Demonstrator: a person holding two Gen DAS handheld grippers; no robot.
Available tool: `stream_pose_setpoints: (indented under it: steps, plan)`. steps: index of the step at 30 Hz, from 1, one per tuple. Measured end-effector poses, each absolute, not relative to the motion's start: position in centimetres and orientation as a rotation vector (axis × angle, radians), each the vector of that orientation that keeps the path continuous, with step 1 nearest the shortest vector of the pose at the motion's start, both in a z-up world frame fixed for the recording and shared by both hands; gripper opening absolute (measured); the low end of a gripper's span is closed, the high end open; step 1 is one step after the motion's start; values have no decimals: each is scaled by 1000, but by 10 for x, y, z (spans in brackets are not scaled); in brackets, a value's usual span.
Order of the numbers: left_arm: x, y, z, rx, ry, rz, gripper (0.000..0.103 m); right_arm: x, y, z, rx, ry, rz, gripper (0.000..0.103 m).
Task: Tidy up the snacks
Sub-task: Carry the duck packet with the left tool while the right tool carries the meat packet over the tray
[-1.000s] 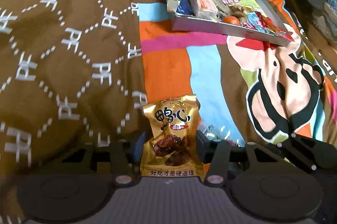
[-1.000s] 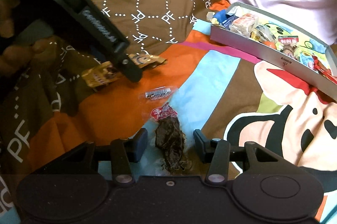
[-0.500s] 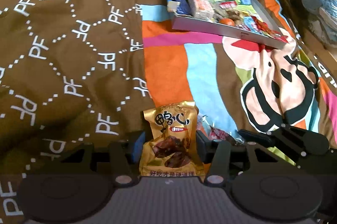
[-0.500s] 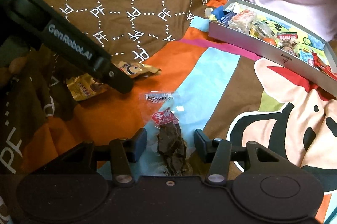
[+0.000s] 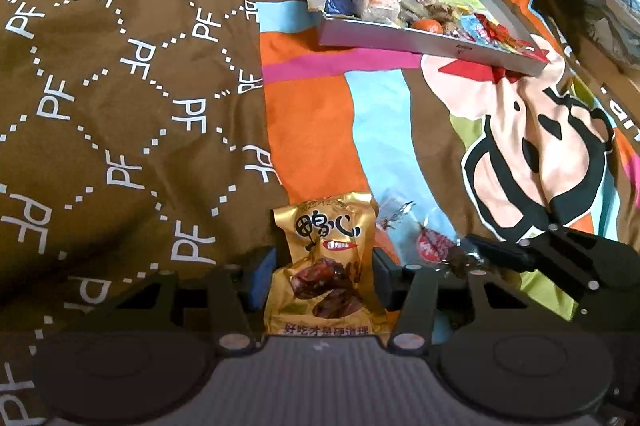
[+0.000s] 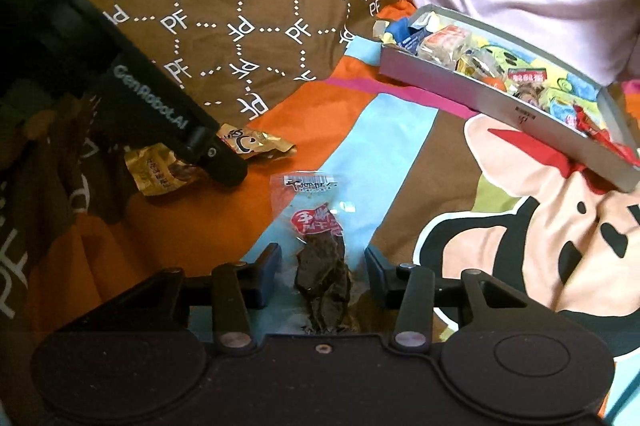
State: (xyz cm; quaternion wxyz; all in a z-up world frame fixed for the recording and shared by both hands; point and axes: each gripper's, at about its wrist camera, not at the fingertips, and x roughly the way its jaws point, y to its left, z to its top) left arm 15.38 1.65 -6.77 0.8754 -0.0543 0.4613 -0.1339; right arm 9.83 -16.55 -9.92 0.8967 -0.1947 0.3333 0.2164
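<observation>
Most snacks are already gathered in the grey box [image 5: 404,39] at the far end of the bed cover [image 5: 384,129]; two packets are left short of it. The gold packet [image 5: 324,266] is clamped in the left hand-held gripper [image 5: 322,276]. The right hand-held gripper [image 6: 322,274] has just been closing around the clear jerky packet [image 6: 318,246], but gaps are seen beside it, so no grip is judged yet. Only the right view shows that gap; in the left view that packet is barely seen.
</observation>
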Motion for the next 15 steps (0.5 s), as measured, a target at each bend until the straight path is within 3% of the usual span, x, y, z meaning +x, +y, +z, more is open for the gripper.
stream_pose_setpoints:
  steps: [15]
  plan:
    - [147,11,-64,-112,935,-248,52,92,-175,-96,-473,647,381,47]
